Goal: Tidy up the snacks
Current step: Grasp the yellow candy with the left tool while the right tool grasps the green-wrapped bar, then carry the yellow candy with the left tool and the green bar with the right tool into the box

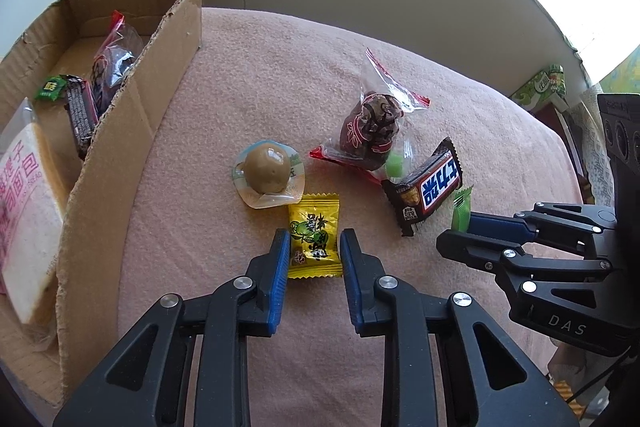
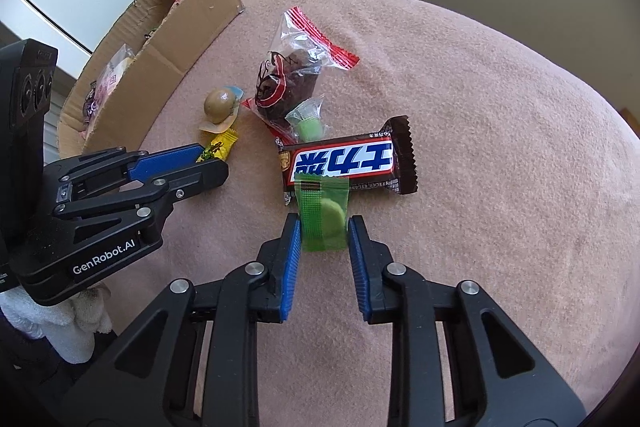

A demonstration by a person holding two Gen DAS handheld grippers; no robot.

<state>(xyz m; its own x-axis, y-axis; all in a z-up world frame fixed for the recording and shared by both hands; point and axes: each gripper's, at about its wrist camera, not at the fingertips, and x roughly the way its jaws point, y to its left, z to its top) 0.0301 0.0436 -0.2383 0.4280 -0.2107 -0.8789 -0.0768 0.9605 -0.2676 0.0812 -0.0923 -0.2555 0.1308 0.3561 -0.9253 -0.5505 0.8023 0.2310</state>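
Both claws pinching a sweet each on the pink cloth.

The left gripper (image 1: 314, 247) pinches a crinkled yellow candy packet (image 1: 315, 237) with serrated ends; the right gripper (image 2: 324, 233) pinches a translucent green candy wrapper (image 2: 322, 213) holding a round disc. Just beyond the right claw lies a glossy brown chocolate bar (image 2: 348, 159); the corrugated cardboard box (image 1: 132, 131) stands to the left claw's left on the fuzzy pink blanket (image 1: 280, 67).

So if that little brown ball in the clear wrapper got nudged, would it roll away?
Probably not far. The brown ball snack is round, but it sits in a flat clear wrapper whose rim spreads around it, and that should brake any roll. The pink cloth looks fuzzy, so it would likely grip rather than slide. It looks small and probably light.
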